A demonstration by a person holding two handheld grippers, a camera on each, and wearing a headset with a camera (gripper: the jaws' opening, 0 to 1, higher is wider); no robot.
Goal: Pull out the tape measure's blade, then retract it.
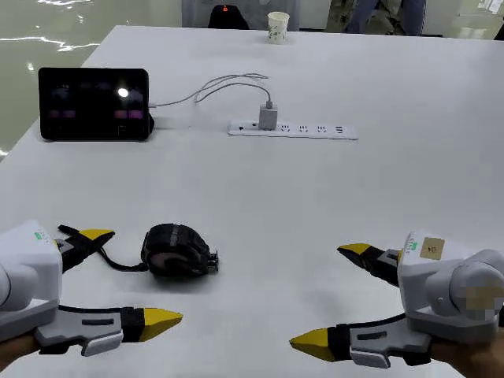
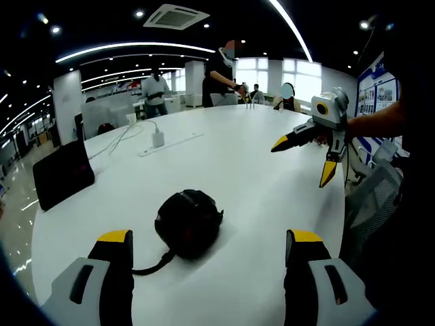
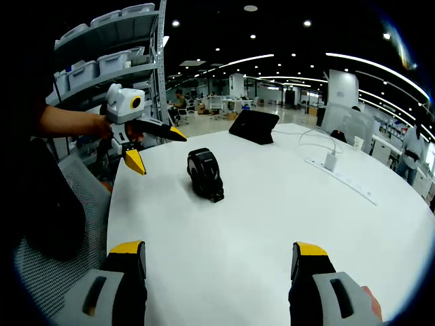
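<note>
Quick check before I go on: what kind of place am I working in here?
Probably an open-plan office or lab: a long white table carrying a power strip, shelving stacked with grey storage bins, and people standing among desks beyond, under ceiling lights.

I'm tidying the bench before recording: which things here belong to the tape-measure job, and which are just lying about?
Job: tape measure, left gripper, right gripper.
Lying about: tablet, power strip, charger, paper cup.
</note>
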